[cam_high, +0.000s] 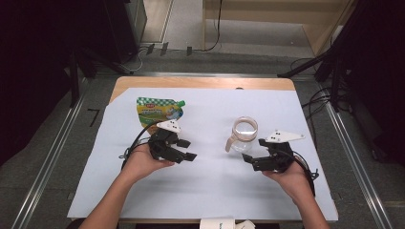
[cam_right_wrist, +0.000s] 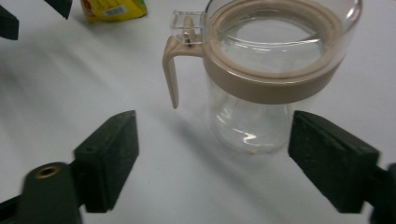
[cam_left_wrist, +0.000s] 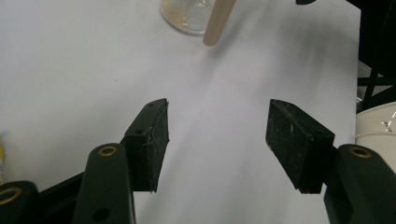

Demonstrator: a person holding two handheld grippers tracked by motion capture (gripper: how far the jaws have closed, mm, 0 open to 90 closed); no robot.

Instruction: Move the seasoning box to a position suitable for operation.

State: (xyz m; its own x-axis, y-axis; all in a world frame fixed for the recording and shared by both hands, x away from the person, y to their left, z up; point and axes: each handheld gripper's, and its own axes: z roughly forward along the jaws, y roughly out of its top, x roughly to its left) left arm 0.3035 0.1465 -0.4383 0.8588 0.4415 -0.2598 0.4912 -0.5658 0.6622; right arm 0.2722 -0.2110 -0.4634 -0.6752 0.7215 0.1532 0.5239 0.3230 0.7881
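The left gripper (cam_high: 187,149), left of centre in the high view, has its jaws well apart with nothing between them; in its own view bare white sheet (cam_left_wrist: 93,70) lies between the pads. The right gripper (cam_high: 253,151), right of centre, also stands wide open and holds nothing, its jaws pointing toward the glass jar (cam_high: 243,136) just beside them without touching it. The jar stands upright, its long axis vertical and its mouth up, with a beige collar and a handle (cam_right_wrist: 172,70) hanging down its left side in the right gripper view. A green-and-yellow pouch (cam_high: 159,110) lies flat at upper left.
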